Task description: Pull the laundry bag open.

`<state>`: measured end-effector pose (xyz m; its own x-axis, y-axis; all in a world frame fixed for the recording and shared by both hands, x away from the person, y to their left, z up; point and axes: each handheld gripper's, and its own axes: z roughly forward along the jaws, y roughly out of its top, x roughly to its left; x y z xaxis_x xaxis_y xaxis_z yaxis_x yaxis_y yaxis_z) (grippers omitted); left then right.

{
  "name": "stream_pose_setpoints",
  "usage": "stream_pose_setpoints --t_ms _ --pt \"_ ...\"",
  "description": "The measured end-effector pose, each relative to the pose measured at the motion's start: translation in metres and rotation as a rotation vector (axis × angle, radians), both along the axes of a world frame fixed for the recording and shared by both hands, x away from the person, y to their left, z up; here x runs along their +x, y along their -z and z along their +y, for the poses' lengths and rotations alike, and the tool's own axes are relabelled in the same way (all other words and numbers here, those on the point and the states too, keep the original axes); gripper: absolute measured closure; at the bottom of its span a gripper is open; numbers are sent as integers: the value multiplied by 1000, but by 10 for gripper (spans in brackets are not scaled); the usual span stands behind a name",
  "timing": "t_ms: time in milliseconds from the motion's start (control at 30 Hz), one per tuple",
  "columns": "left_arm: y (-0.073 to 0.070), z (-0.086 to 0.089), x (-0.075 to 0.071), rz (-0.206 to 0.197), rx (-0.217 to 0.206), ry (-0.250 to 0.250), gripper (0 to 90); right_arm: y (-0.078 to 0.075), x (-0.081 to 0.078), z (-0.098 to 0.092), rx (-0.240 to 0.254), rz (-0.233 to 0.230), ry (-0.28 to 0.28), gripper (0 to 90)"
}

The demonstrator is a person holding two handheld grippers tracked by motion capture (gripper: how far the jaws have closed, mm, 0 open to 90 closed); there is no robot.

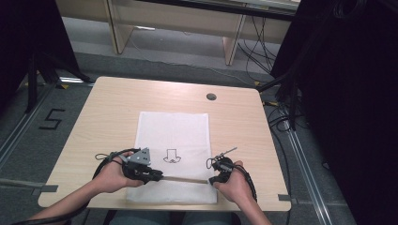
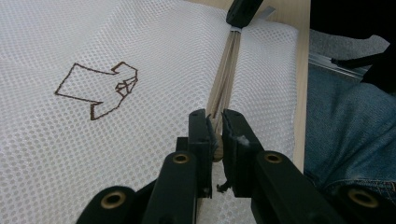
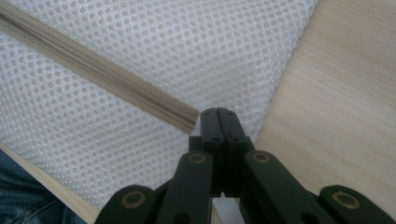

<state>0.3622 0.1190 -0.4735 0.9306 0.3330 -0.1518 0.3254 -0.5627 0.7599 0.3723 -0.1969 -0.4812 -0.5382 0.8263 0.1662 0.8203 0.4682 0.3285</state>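
A white mesh bag (image 1: 171, 126) lies flat on the wooden table (image 1: 108, 108), with a brown arrow-like emblem (image 1: 172, 156) stitched on it. A beige zipper (image 1: 185, 179) runs across its near part. My left gripper (image 1: 159, 176) sits at the zipper's left end; in the left gripper view its jaws (image 2: 215, 123) are shut on the beige zipper pull, and the zipper (image 2: 226, 70) runs away to the right gripper (image 2: 243, 10). The right gripper (image 1: 211, 180) is shut on the bag's mesh (image 3: 187, 42) just past the zipper's (image 3: 93, 70) right end, jaws (image 3: 218, 113) pressed together.
The bag's near edge lies close to the table's front edge, with the person's jeans (image 2: 345, 121) just beyond. A round cable hole (image 1: 211, 96) sits at the table's back. Bare wood (image 3: 336, 93) lies right of the bag. Cables trail on the floor at the right.
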Motion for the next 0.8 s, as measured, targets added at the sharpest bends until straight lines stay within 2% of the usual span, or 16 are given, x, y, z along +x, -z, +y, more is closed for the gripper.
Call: stream_pose_setpoints --t_ms 67,200,333,367,433,467,700,767,800 --pt "0 1 0 -8 10 -2 821 0 0 0 0 2 3 900" --pt "-2 4 1 -4 -3 2 821 0 1 -1 3 -2 -7 900" --pt "-1 5 1 -9 13 -5 821 0 0 -1 4 0 -6 900" --pt "-1 5 1 1 -1 -4 821 0 0 -1 5 1 -5 900" --pt "-3 6 3 -23 15 10 821 0 0 -1 5 1 -4 900" --pt "-2 5 1 -9 4 -4 820 0 0 -1 5 1 -4 900" --pt "-2 7 2 -18 24 5 821 0 0 -1 5 -2 -7 900" --pt "-2 8 1 6 -7 -8 821 0 0 -1 4 0 -5 900" --pt "-1 9 1 2 2 -7 820 0 0 -1 5 1 -4 900"
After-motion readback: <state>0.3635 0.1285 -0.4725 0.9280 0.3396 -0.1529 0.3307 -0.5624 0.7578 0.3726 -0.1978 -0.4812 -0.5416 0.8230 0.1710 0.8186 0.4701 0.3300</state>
